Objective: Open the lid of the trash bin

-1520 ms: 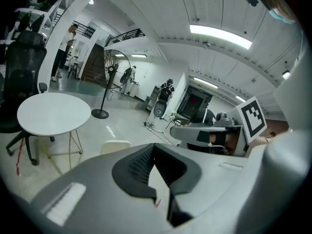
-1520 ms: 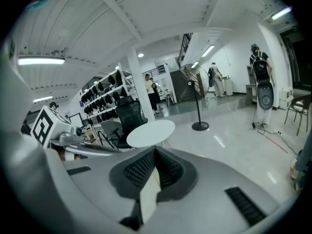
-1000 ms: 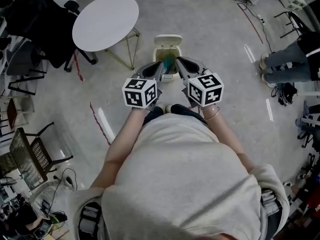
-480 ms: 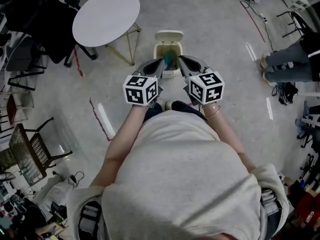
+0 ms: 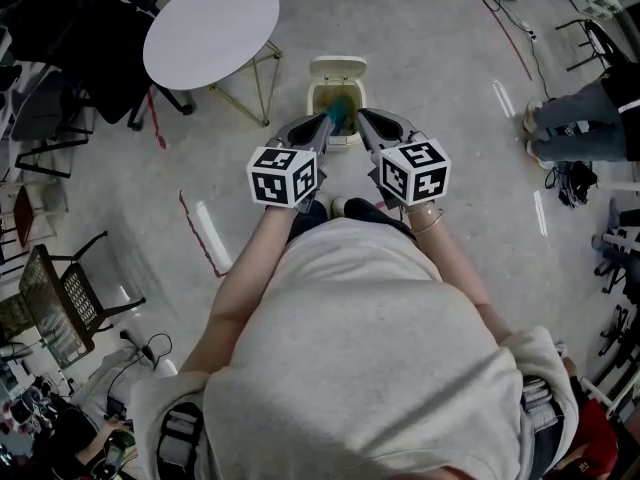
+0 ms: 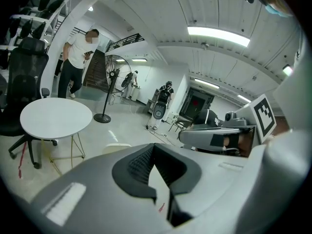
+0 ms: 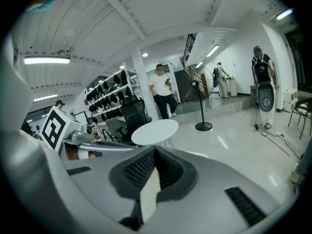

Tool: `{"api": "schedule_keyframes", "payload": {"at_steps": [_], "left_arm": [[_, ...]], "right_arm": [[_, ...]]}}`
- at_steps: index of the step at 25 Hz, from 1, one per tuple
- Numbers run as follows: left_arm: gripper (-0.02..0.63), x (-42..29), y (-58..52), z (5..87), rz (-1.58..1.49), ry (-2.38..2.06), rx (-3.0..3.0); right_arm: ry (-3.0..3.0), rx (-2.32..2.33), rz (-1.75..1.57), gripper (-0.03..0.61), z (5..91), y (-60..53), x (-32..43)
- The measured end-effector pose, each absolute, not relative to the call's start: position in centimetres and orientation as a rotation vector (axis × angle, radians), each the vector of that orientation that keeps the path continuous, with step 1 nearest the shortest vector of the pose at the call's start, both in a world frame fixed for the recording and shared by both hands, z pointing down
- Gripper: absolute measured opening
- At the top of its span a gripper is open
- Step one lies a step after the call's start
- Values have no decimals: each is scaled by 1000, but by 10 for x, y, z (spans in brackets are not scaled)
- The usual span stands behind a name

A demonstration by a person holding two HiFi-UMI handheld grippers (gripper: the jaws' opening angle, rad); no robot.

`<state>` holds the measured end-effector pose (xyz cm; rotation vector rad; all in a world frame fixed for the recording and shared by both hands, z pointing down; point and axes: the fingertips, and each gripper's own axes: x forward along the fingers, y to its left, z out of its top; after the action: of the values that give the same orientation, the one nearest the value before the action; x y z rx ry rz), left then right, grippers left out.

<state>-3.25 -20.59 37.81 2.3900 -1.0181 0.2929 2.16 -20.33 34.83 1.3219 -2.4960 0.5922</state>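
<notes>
lid: cream plastic trash bin lid [image 5: 337, 68], raised; likely light, stiff, lift near edge
left gripper [image 5: 323, 122]: fingers together, empty
right gripper [image 5: 361, 118]: likewise

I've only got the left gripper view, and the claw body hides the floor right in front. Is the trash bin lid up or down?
Observer: Up. In the head view the lid leans back from the trash bin, and the inside shows.
Operator: Where is the bin from the claws?
Observer: Just ahead. In the head view the left claw overlaps its left side and the right claw its right side. I cannot tell how high above it they are.
Operator: Is the right claw holding anything?
Observer: No. The right gripper view shows it shut, with nothing between the jaws.
</notes>
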Motion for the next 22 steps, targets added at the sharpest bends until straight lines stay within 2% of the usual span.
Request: {"api": "schedule_keyframes", "payload": {"at_steps": [22], "left_arm": [[9,-19,-194,382,338,-951,2406]], "right_arm": [[-2479,1279,612,8,355,-196,21]]}}
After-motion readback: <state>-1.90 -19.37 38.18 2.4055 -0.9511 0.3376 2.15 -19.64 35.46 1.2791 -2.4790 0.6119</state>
